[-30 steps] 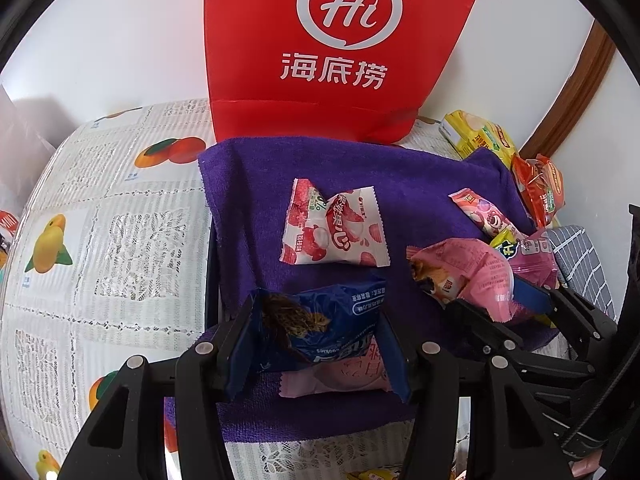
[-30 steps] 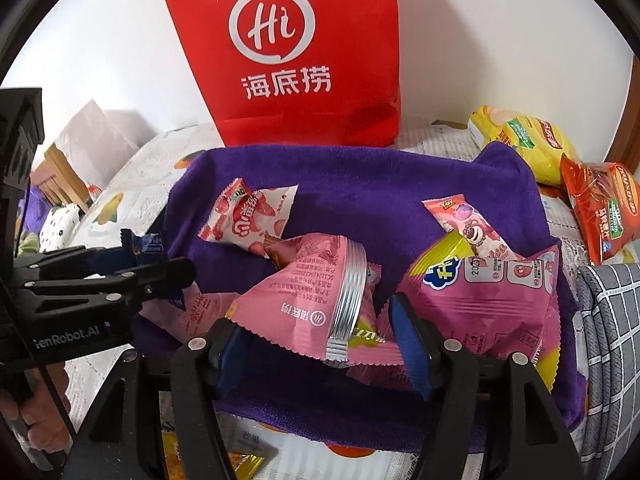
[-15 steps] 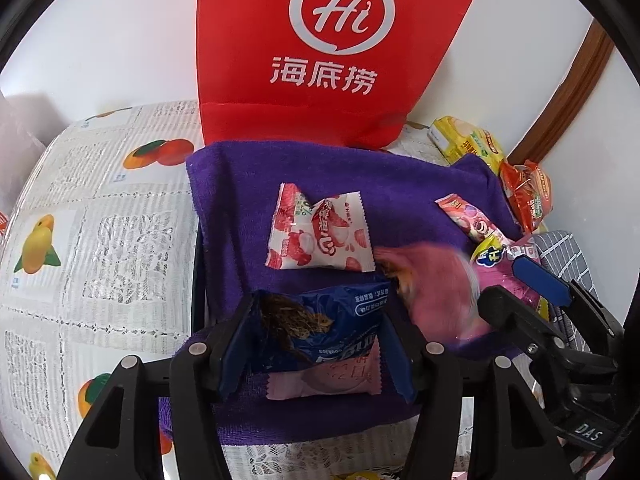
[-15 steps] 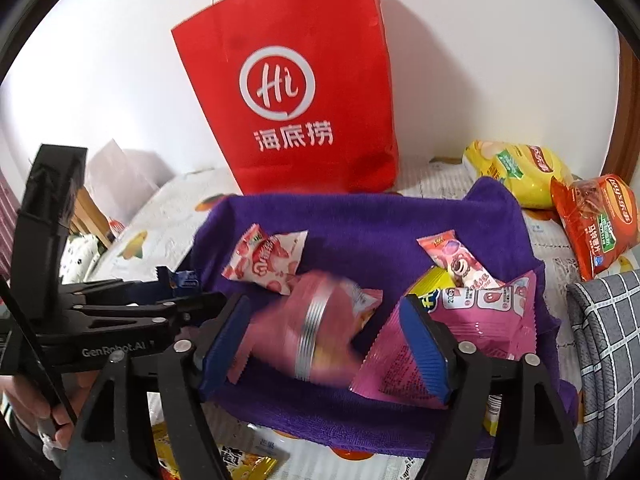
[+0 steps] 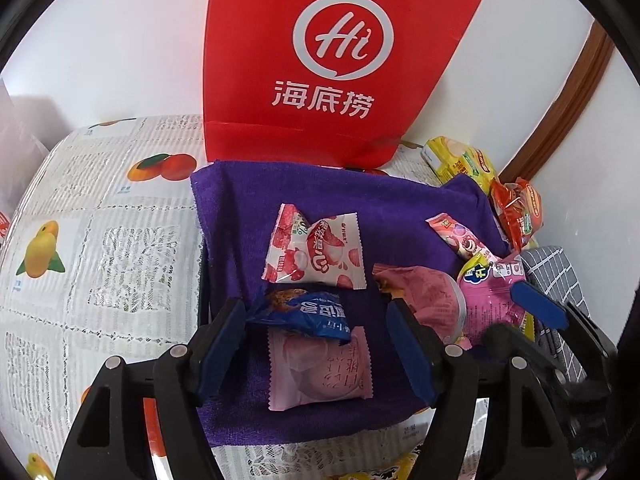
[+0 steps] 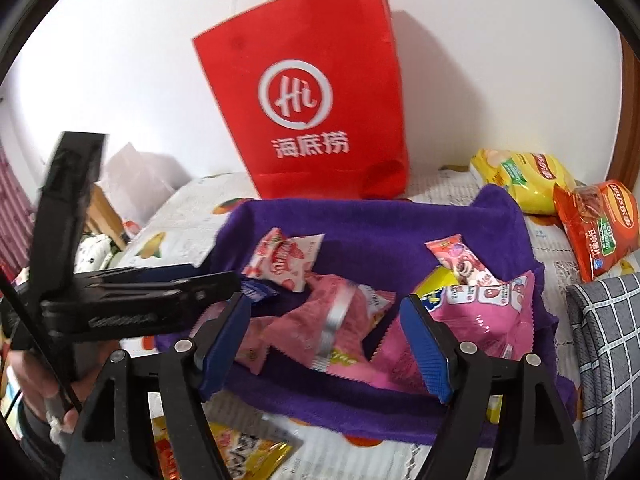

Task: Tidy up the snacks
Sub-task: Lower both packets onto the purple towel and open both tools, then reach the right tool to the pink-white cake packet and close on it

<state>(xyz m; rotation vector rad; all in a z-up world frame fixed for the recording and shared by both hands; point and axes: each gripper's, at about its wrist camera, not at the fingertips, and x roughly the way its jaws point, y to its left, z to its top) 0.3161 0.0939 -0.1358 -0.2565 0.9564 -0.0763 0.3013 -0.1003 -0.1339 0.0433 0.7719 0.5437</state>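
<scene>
My left gripper (image 5: 314, 312) hangs low over the purple towel (image 5: 400, 208) and its jaws are opening. A blue snack packet (image 5: 304, 314) lies between them, free of the pads, on top of a pale pink packet (image 5: 320, 364). My right gripper (image 6: 324, 308) stands open with nothing held. Below it a pink packet with a silver strip (image 6: 328, 328) rests on the purple towel (image 6: 380, 224). A red-and-white strawberry packet (image 5: 316, 252) lies flat farther back. The red paper bag (image 6: 316, 112) stands upright behind the towel.
A large pink packet (image 6: 492, 312) and a slim pink bar (image 6: 460, 260) lie on the towel's right side. Yellow chips (image 6: 520, 180) and orange chips (image 6: 600, 224) sit beyond it. A grey checked cloth (image 6: 608, 340) lies at the right. The fruit-print tablecloth (image 5: 100, 240) spreads left.
The left jaws spread and the blue packet dropped from their grip onto the pale pink packet. The right jaws let go of the silver-strip packet, which fell onto the towel, and that gripper rose.
</scene>
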